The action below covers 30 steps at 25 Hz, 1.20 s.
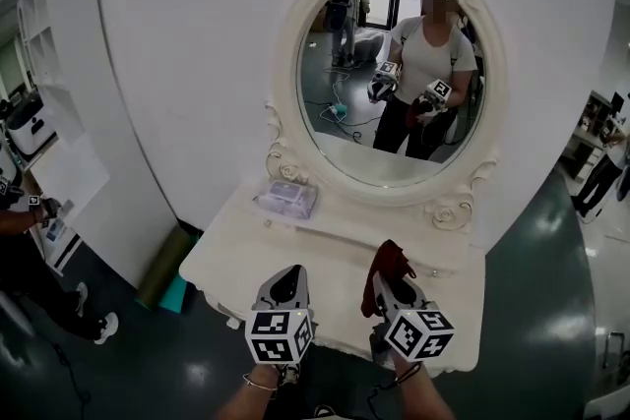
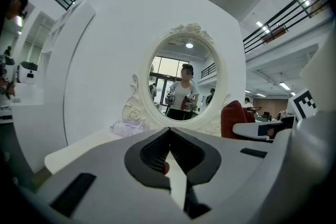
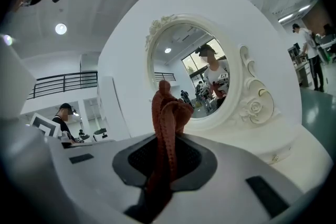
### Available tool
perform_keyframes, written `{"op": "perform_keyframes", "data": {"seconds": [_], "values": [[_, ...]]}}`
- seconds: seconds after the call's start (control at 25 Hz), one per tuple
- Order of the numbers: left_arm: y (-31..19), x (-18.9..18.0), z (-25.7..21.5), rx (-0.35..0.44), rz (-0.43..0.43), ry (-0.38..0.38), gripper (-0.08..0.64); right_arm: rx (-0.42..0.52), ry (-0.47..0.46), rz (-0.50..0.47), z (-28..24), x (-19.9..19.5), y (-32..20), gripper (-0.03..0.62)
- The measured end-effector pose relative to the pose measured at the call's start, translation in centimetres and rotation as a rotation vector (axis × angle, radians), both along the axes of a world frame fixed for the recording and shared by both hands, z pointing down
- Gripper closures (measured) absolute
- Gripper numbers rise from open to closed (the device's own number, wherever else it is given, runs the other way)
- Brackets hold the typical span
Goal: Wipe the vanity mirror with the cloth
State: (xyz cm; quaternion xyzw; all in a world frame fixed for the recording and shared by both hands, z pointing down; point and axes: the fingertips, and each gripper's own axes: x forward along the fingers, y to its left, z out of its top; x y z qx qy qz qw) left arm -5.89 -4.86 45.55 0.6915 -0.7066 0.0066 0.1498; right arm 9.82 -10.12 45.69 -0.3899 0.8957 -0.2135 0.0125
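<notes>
An oval vanity mirror in an ornate cream frame stands on a cream vanity table; it also shows in the left gripper view as the mirror and in the right gripper view as the mirror. My right gripper is shut on a dark red cloth, which bunches up between the jaws and hangs below them. It hovers over the table's front right, short of the glass. My left gripper is shut with nothing in it, over the table's front middle.
A clear packet lies on the table's back left, below the mirror frame. A white curved wall backs the vanity. A green roll lies on the dark floor at the left. A person stands at the far left.
</notes>
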Motion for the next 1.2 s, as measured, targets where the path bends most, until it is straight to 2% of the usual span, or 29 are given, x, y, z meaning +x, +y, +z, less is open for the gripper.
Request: {"op": "perform_keyframes", "data": {"seconds": [0.2, 0.64, 0.88, 1.08, 1.2], "values": [[-5.9, -0.8, -0.8, 0.025, 0.088, 0.014, 0.557, 0.028, 0.019, 0.081, -1.2, -0.5, -3.9, 0.529], [-15.7, -4.6, -3.0, 0.061, 0.251, 0.011, 0.557, 0.049, 0.019, 0.236, -3.1, -4.5, -9.9, 0.529], [-18.6, -5.7, -1.2, 0.02, 0.267, 0.075, 0.557, 0.015, 0.054, 0.269, -1.6, -4.9, -10.8, 0.529], [-20.0, -6.3, -1.1, 0.014, 0.248, 0.087, 0.557, 0.025, 0.068, 0.266, -2.1, -5.1, -12.6, 0.529], [-20.6, -6.4, -1.8, 0.017, 0.252, 0.063, 0.557, 0.048, 0.095, 0.242, -3.1, -5.6, -13.9, 0.529]]}}
